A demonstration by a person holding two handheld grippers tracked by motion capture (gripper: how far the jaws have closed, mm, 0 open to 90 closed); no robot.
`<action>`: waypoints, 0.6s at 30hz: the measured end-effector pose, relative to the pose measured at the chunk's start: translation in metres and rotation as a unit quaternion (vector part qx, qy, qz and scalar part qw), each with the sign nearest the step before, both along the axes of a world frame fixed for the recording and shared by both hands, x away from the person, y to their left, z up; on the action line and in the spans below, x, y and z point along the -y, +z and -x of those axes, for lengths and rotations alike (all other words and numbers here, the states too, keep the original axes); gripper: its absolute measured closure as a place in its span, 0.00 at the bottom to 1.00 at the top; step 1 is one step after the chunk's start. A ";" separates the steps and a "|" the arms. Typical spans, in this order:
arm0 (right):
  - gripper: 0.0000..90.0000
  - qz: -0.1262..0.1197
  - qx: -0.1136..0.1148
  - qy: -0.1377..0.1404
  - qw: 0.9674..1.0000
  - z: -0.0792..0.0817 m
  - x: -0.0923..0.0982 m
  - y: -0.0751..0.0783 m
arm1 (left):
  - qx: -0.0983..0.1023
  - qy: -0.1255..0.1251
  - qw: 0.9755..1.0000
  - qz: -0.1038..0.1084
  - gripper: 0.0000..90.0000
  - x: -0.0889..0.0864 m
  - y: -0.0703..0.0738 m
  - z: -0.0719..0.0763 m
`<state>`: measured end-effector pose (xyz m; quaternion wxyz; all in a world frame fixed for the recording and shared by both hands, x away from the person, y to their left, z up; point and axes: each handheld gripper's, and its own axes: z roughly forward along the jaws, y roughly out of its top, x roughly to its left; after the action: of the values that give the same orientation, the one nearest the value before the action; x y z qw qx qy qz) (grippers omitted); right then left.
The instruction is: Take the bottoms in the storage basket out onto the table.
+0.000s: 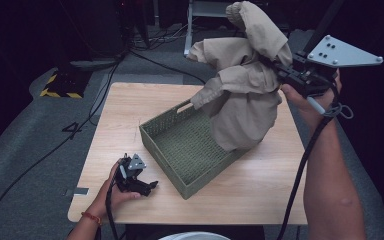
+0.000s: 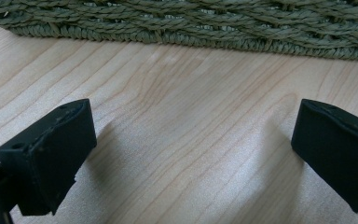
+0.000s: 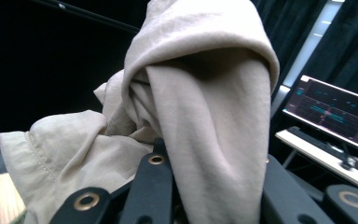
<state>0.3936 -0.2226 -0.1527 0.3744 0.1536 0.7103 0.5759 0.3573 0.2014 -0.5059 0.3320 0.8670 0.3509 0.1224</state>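
Note:
A beige cloth garment [image 1: 245, 85] hangs bunched from my right gripper [image 1: 282, 72], which is shut on it high above the table's right side. Its lower folds still reach into the green woven basket [image 1: 166, 125] at the table's middle. In the right gripper view the beige garment [image 3: 205, 107] drapes over and between the black jaws. My left gripper [image 1: 150, 186] rests on the table near the front left, just before the basket's near corner. Its jaws stand wide apart over bare wood, with the basket wall [image 2: 191, 23] straight ahead and nothing between its fingers [image 2: 51, 154].
The wooden table [image 1: 130, 100] has free room at its left and back. A lit monitor [image 3: 335, 112] on a desk stands off to the right. Cables [image 1: 40, 155] run over the grey floor to the left, and a black-and-yellow striped block [image 1: 60, 82] lies beyond the table's far left corner.

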 end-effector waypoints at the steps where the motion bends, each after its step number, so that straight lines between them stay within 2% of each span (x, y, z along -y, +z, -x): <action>1: 0.89 0.004 0.001 -0.004 1.000 0.002 0.003 0.001 | 0.000 0.000 1.000 0.000 0.00 0.000 0.000 0.000; 5: 0.89 -0.008 0.002 -0.005 1.000 0.012 0.018 0.000 | 0.000 0.000 1.000 0.000 0.00 0.000 0.000 0.000; 12: 0.89 -0.007 0.000 -0.007 1.000 0.028 0.038 -0.014 | 0.001 0.002 1.000 -0.001 0.00 0.000 0.000 0.000; 18: 0.88 -0.012 0.004 -0.007 1.000 0.041 0.056 -0.020 | 0.001 0.002 1.000 -0.005 0.00 0.000 0.001 -0.001</action>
<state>0.3523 -0.2789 -0.1728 0.3791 0.1606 0.7006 0.5828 0.3585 0.2010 -0.5053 0.3279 0.8678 0.3516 0.1258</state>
